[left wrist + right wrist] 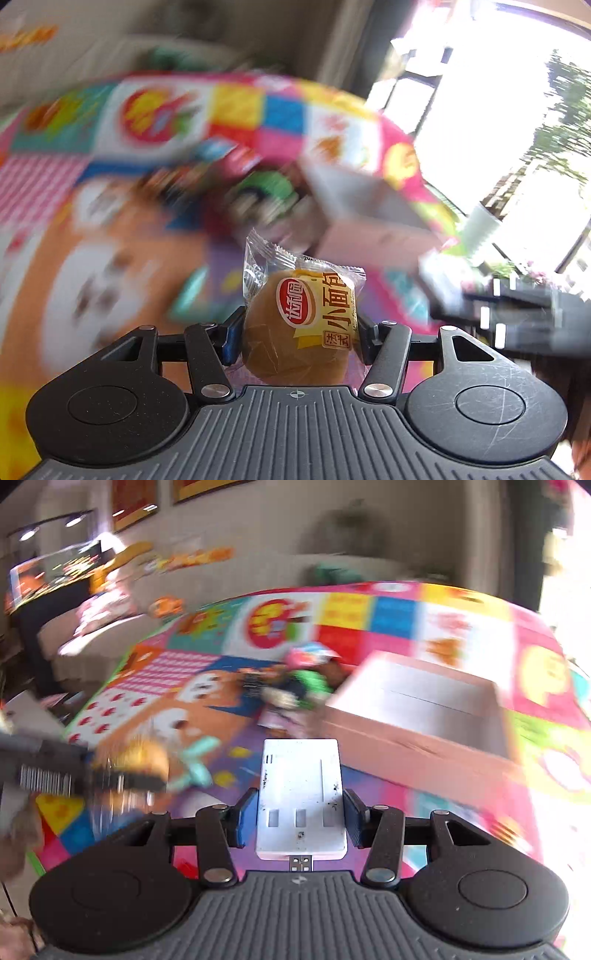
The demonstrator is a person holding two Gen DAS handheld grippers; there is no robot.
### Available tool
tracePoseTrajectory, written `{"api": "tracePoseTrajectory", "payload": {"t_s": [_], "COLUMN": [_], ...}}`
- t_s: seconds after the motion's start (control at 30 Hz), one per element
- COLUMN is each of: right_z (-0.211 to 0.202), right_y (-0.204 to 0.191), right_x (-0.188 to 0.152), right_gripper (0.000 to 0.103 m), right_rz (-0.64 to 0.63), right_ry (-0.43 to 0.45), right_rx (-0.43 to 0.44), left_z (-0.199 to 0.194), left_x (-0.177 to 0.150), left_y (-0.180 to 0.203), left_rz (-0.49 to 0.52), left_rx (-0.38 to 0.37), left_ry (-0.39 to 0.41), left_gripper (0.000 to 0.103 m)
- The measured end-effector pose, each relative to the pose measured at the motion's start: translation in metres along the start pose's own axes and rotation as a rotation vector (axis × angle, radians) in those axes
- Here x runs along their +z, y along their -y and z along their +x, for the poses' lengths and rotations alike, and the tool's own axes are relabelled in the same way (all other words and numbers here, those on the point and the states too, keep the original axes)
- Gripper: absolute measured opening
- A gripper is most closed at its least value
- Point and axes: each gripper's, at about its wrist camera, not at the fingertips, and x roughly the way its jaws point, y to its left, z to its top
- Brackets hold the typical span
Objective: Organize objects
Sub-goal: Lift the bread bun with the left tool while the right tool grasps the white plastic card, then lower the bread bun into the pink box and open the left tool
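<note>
My left gripper pinches the bun; my right gripper pinches the white card. The box lies upper right, nearer my right hand.

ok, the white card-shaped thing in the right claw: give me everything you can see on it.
The white card is a flat, rounded-corner rectangle, plastic by the look, with a metal USB plug sticking out of its near end. Its face is smudged with dark specks and shows three small grey rectangles near the plug end and faint moulded lines above. It lies roughly flat, pointing away from the camera, between the pads of the right claw, one pad at each long edge, raised above the colourful play mat. Nothing else touches it.
</note>
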Motion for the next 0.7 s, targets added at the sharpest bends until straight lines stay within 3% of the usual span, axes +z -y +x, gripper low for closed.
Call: {"api": "tracePoseTrajectory", "payload": {"t_s": [0.07, 0.13, 0.23, 0.3, 0.37, 0.5, 0.6, 0.7], "right_z": [-0.014, -0.021, -0.022, -0.020, -0.018, -0.020, -0.010, 0.002], "right_y": [0.020, 0.036, 0.055, 0.063, 0.069, 0.082, 0.091, 0.095], "right_x": [-0.011, -0.018, -0.024, -0.027, -0.029, -0.031, -0.026, -0.018], "right_gripper": [0.047, 0.047, 0.047, 0.047, 0.047, 0.047, 0.047, 0.047], "right_rz": [0.044, 0.084, 0.137, 0.163, 0.180, 0.180, 0.190, 0.205], "right_ry": [0.026, 0.054, 0.085, 0.094, 0.098, 0.125, 0.115, 0.115], "right_rx": [-0.053, -0.100, -0.122, -0.124, -0.126, -0.135, -0.149, -0.168], "left_z": [0.021, 0.049, 0.104, 0.153, 0.187, 0.191, 0.196, 0.187], "left_x": [0.035, 0.067, 0.096, 0.099, 0.094, 0.086, 0.080, 0.075], "left_y": [0.026, 0.046, 0.067, 0.076, 0.072, 0.055, 0.068, 0.082], "left_rz": [0.050, 0.038, 0.062, 0.118, 0.097, 0.049, 0.200, 0.291], "left_rx": [-0.010, -0.038, -0.081, 0.001, 0.063, 0.049, 0.015, 0.009], "left_ry": [0.066, 0.124, 0.185, 0.072, -0.023, 0.018, -0.020, 0.049], "left_gripper": [0.062, 0.062, 0.065, 0.063, 0.063, 0.062, 0.063, 0.064]}}
